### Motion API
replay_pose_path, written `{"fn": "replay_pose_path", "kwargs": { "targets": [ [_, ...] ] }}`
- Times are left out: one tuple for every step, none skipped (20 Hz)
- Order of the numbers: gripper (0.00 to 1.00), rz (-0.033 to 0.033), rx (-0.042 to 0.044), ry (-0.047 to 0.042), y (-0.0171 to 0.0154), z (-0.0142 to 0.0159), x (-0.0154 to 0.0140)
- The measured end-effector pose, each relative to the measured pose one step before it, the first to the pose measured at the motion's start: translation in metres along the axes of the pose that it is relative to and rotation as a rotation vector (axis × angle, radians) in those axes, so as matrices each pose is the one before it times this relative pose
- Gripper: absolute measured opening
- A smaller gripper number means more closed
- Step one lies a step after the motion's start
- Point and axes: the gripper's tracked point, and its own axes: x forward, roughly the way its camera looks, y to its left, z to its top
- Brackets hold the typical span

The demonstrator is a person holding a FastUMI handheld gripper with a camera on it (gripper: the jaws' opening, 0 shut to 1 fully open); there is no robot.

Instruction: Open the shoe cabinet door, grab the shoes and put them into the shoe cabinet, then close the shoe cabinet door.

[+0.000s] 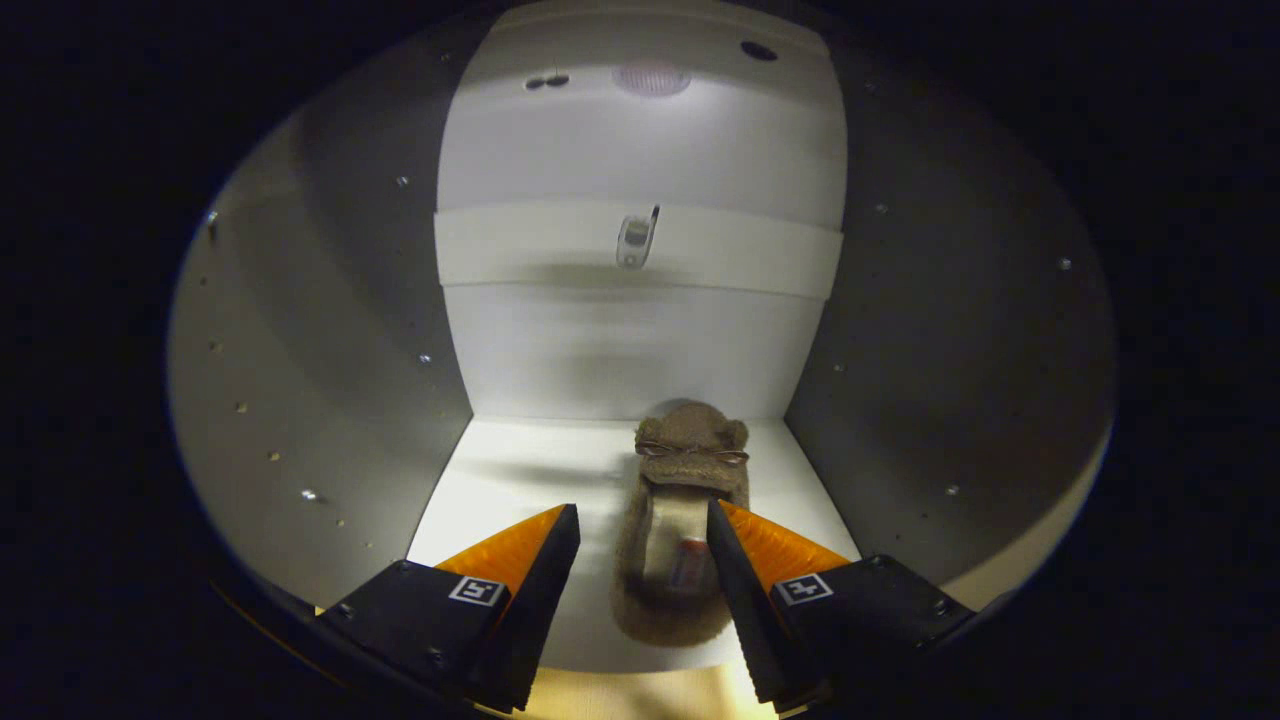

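I am looking into the white shoe cabinet (640, 340). A brown fuzzy slipper (685, 520) with a small bow on its toe lies on the cabinet floor (520, 470), toe toward the back wall. My gripper (642, 520) is open, its fingers spread wide. The slipper's heel end lies between the fingers, closer to the right finger (735, 560), which stands by its side. The left finger (545, 560) is well apart from it. Neither finger presses on the slipper.
Grey side walls (330, 330) with small peg holes stand left and right. On the back wall a horizontal white band carries a small metal fitting (634, 240). A round vent (650, 77) sits near the top. Bare floor lies left of the slipper.
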Motion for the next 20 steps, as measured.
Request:
{"fn": "replay_pose_path", "kwargs": {
  "targets": [
    [0.82, -0.0021, 0.00414, -0.02279, -0.00071, 0.00427, -0.01834],
    [0.82, -0.0019, 0.00002, -0.01529, -0.00221, 0.00176, -0.01805],
    [0.85, 0.00289, -0.00145, -0.01556, -0.00017, 0.00155, -0.0185],
    [0.86, -0.00162, -0.00001, -0.01899, -0.00085, 0.00305, -0.01771],
    [0.88, 0.00661, 0.00015, -0.01816, 0.00079, 0.00216, -0.01804],
    [0.89, 0.0024, 0.00211, -0.02121, -0.00006, 0.00189, -0.01664],
    [0.91, 0.00269, 0.00533, -0.01968, -0.00095, 0.00149, -0.01728],
    [0.91, -0.00242, 0.00806, -0.01897, -0.00134, 0.00121, -0.01693],
    [0.94, -0.00123, 0.01193, -0.01795, -0.00164, 0.00032, -0.0153],
    [0.98, -0.00578, 0.01084, -0.01973, -0.00138, 0.00254, -0.01639],
    [1.0, -0.0004, 0.01457, -0.02536, -0.00151, 0.00172, -0.01414],
    [1.0, -0.00207, 0.01216, -0.02223, -0.0006, 0.00229, -0.01575],
    [0.99, -0.00289, 0.011, -0.01353, -0.0021, -0.00033, -0.01615],
    [0.99, -0.00354, 0.01566, -0.0108, -0.00219, -0.00129, -0.01709],
    [0.99, 0.00003, 0.01555, -0.01902, -0.00127, -0.00074, -0.01634],
    [0.99, -0.00541, 0.01026, -0.01953, -0.00342, -0.0012, -0.01608],
    [0.99, -0.01216, 0.00549, -0.01422, -0.00512, -0.00194, -0.0153],
    [0.99, -0.01655, 0.00052, -0.01617, -0.00607, -0.00062, -0.01493],
    [0.99, -0.03076, -0.00334, -0.00628, -0.00993, -0.001, -0.01467],
    [0.99, -0.03715, -0.00053, 0.00042, -0.01187, -0.00161, -0.01439]
  ]
}}
